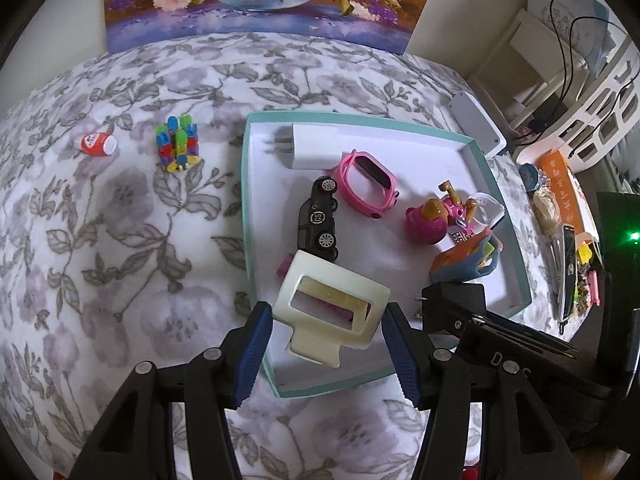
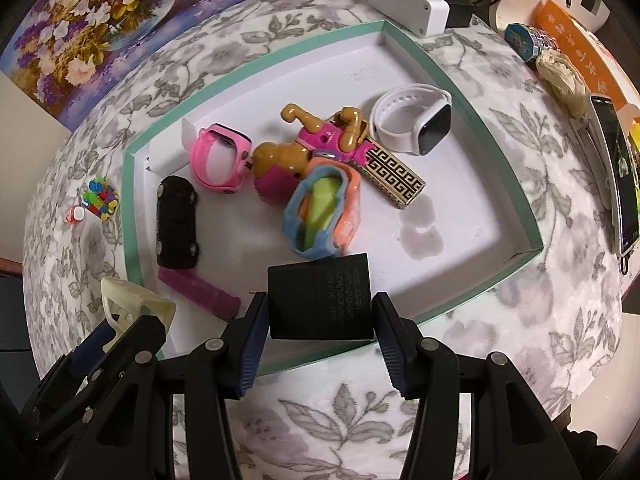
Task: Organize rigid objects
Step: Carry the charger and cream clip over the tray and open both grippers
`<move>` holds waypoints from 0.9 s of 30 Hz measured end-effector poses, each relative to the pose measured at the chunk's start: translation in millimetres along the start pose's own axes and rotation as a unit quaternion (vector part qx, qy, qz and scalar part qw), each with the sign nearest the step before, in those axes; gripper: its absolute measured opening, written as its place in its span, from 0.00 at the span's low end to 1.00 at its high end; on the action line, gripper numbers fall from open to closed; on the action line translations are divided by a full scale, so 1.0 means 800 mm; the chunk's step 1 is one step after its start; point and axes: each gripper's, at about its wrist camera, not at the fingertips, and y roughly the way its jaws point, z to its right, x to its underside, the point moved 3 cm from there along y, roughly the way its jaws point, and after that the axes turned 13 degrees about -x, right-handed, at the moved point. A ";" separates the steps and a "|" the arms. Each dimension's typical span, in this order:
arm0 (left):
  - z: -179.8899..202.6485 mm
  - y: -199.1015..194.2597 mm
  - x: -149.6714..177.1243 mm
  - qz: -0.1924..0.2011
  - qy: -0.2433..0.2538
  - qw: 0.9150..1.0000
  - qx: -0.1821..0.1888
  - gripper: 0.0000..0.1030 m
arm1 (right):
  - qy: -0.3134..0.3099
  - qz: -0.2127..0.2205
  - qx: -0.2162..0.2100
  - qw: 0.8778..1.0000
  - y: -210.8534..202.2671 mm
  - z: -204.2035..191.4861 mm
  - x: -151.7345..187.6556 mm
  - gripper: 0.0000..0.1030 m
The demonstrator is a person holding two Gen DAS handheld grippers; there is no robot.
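Both loads held over the near edge of the teal tray.

Your left gripper has its jaws closed on the cream clip; your right gripper has its jaws closed on the black charger, lower centre of the frame. Release early and either may catch the rim and tip onto the blanket.

The left gripper points forward and down, its blue-padded fingers pressed against both sides of a cream frame. Just beside it, on its right, the right gripper is angled the same way, its fingers clamped on a black adapter. The two grippers sit close together, side by side.
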 end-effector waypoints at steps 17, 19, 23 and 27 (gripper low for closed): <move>-0.001 0.019 0.001 -0.028 0.003 1.000 -0.007 0.65 | 0.007 -0.008 0.003 1.000 0.003 0.005 0.000 0.53; -0.001 0.018 0.001 -0.027 0.004 1.000 -0.010 0.65 | 0.007 -0.009 0.001 1.000 0.003 0.004 0.000 0.53; -0.003 0.014 0.000 -0.025 0.002 1.000 -0.013 0.65 | 0.008 -0.012 -0.002 1.000 0.006 0.001 0.000 0.53; -0.008 0.009 -0.002 -0.019 -0.002 1.000 -0.023 0.70 | 0.005 -0.015 0.000 1.000 0.010 -0.002 0.001 0.53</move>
